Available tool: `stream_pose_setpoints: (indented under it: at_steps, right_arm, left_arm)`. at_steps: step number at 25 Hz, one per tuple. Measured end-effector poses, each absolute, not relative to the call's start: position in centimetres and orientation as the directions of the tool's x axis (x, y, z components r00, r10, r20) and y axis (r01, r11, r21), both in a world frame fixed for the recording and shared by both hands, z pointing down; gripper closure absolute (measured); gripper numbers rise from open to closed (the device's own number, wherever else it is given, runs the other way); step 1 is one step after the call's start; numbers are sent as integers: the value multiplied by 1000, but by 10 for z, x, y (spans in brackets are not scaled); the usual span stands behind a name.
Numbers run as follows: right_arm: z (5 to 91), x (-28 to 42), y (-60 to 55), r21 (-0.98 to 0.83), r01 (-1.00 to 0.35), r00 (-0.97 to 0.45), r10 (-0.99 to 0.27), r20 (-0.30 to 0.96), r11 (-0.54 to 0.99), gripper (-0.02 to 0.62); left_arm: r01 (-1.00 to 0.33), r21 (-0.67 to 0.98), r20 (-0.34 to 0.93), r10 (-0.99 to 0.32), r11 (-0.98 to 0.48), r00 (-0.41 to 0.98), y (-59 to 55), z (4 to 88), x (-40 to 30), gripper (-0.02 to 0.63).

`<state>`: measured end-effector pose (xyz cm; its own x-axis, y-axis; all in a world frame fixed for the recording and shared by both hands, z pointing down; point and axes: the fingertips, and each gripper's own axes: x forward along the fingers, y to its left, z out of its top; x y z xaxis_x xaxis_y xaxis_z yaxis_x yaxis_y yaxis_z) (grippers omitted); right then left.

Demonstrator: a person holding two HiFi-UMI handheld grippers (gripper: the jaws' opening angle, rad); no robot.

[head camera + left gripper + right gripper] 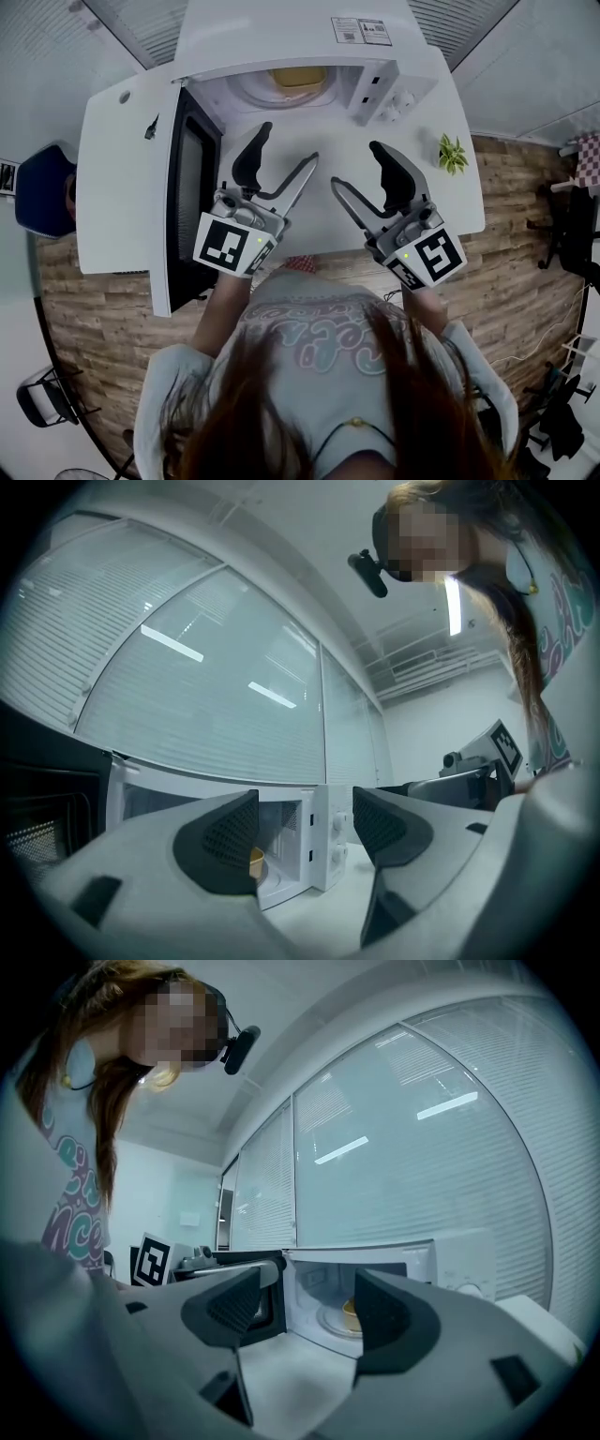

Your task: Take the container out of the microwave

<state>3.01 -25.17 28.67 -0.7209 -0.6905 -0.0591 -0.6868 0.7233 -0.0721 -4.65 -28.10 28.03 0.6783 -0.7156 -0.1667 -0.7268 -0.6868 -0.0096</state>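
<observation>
1. Your left gripper point(289, 152): jaws apart, nothing between them, over the white table point(117, 197).
2. Your right gripper point(356, 167): jaws likewise apart and empty.
3. Yellow container point(298, 77): inside the microwave point(281, 33), whose door point(192, 173) stands open.

Left claw point(289, 142) and right claw point(354, 164), both spread, hover before the microwave point(272, 33) holding the container point(298, 77).

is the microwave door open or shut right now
Open. The microwave door is swung out to the left, and the yellow container shows inside with nothing covering the front.
</observation>
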Motion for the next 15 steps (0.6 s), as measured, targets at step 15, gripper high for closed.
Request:
stream_pose_setpoints:
  at_steps: [15]
  right_arm:
    - [317,6,-309,-118,-688,-721,-692,8,716,293]
  left_arm:
    - [-754,45,-122,-753,-655,647,-332,304,-73,321]
